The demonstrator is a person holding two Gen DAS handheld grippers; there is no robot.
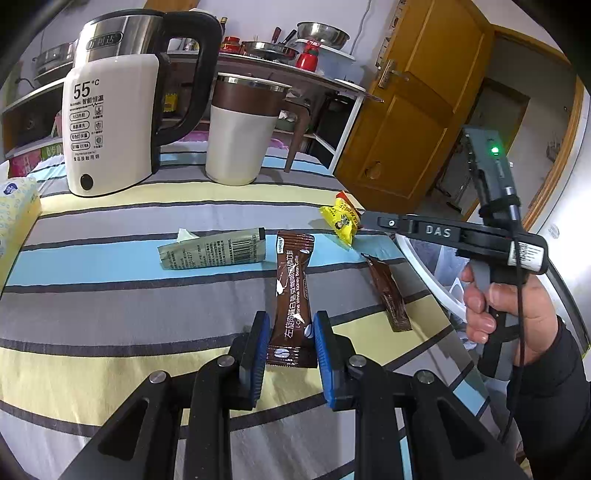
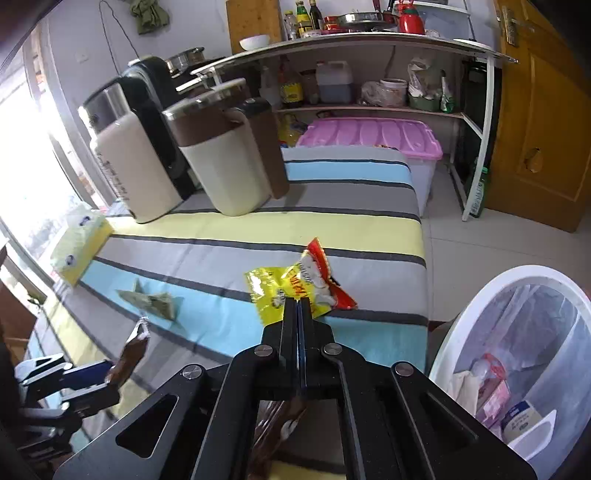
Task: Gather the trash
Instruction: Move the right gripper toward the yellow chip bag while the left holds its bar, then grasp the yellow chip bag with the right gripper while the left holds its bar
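Left tongs (image 1: 291, 341) clamped on brown sachet (image 1: 293, 295), bench (image 1: 110, 314) side of the white bin (image 2: 517, 332). Right tongs (image 2: 299, 306) pinched together on yellow wrapper (image 2: 291, 288), nearer the bin.

Home kitchen: steel-topped shelf rack (image 2: 369, 40) upper frame with oil bottles, steel pans (image 1: 323, 33), white-and-steel electric kettle (image 1: 110, 122), wooden door (image 1: 417, 110).

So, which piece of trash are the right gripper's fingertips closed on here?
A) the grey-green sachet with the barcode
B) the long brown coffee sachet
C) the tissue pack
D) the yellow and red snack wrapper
D: in the right wrist view the right gripper has its jaws pressed together on the edge of the yellow and red snack wrapper, near the table's right edge.
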